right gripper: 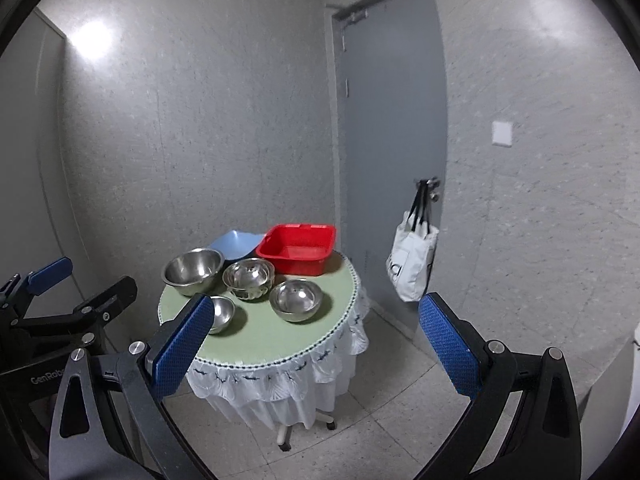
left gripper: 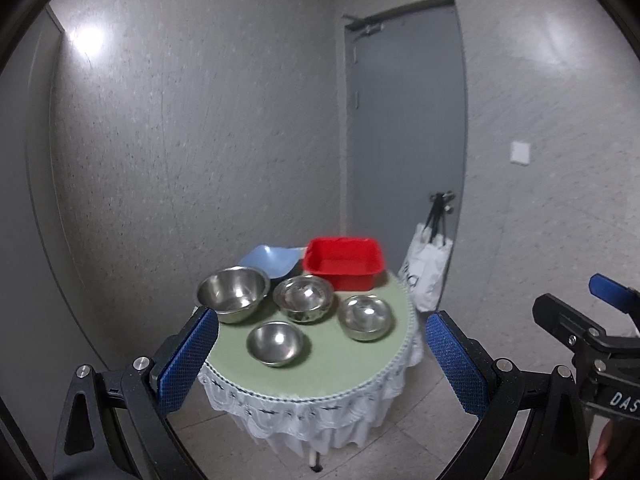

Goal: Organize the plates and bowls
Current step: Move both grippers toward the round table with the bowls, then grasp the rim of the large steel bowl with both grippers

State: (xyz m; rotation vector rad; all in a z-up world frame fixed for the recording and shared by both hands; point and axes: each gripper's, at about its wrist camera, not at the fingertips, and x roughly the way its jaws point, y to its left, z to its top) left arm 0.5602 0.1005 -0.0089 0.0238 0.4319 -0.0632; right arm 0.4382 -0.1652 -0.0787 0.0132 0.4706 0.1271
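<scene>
four steel bowls (left gripper: 298,299) sit apart on the round green table (left gripper: 344,368) (one looks nested), the largest (left gripper: 232,293) at left, before a blue dish (left gripper: 272,259) and red tub (left gripper: 343,263). left gripper (left gripper: 324,360) and right gripper (right gripper: 316,344) hang short of the table, jaws wide apart, holding nothing.

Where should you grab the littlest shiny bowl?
Grab the smallest steel bowl by its thin rim, probably the near edge. It sits upright and open, nearest the table front, so one of the left gripper fingers could slip inside, the other outside, coming from above.
</scene>
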